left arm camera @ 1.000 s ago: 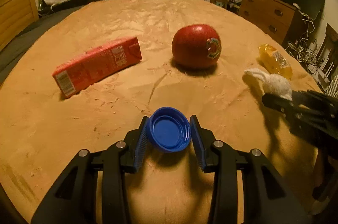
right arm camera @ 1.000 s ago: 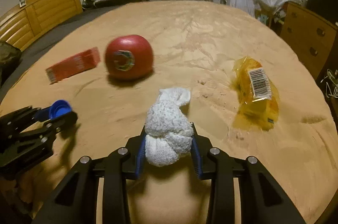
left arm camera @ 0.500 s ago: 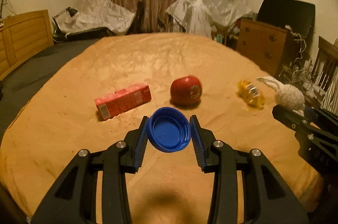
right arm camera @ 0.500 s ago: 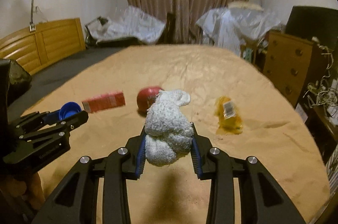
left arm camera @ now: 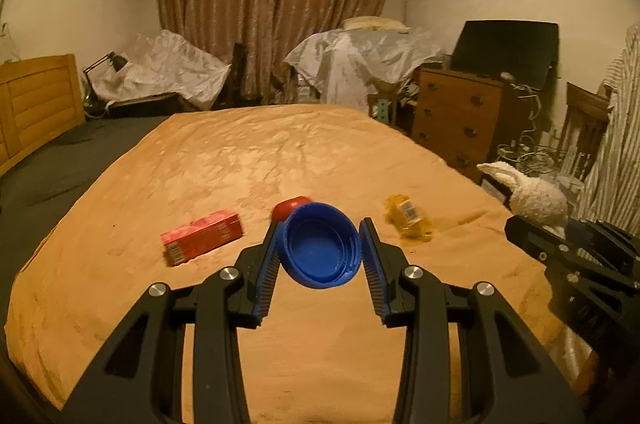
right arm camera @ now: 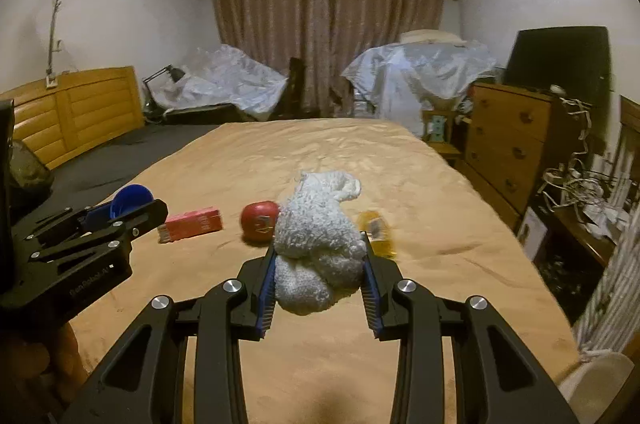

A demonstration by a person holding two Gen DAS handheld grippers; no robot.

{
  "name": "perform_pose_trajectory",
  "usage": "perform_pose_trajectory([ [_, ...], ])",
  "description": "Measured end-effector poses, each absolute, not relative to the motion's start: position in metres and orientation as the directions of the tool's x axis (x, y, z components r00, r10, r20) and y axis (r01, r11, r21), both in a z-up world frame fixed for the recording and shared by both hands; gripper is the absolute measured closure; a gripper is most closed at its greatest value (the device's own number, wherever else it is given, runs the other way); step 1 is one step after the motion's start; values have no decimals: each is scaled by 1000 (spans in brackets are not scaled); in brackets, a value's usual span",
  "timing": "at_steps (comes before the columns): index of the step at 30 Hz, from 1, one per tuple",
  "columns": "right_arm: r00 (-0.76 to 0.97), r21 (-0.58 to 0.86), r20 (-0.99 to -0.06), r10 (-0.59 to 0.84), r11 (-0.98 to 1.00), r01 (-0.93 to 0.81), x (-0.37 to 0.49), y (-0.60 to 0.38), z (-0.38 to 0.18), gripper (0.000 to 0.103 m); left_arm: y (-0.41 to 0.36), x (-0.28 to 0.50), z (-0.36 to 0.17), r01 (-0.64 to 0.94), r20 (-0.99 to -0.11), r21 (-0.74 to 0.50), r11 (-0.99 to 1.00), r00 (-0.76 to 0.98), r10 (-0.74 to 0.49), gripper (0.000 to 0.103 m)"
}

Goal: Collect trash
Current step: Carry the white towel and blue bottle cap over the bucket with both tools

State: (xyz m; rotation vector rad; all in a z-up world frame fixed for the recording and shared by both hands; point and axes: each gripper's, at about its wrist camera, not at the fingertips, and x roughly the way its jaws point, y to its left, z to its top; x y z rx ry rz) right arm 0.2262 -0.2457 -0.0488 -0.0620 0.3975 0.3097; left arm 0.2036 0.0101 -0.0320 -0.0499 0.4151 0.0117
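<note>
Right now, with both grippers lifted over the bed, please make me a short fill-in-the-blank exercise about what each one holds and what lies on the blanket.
1. The left gripper is shut on a blue ____.
2. The right gripper is shut on a crumpled white ____.
3. The red carton lies on the ____ blanket.
4. Between the carton and the yellow wrapper sits a red ____.

Missing words: bottle cap; cloth; orange; apple

Two wrist cameras look forward along their fingers, angled slightly down. Both share the orange-covered bed [left arm camera: 248, 160], curtains [right arm camera: 328, 24] behind.
</note>
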Motion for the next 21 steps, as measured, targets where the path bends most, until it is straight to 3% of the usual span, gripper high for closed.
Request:
perform_pose_trajectory([
  [21, 897, -29, -439, -42, 999, 32, 100, -489, -4, 66, -182, 185, -18, 403, -426, -45, 914, 820, -383, 65],
])
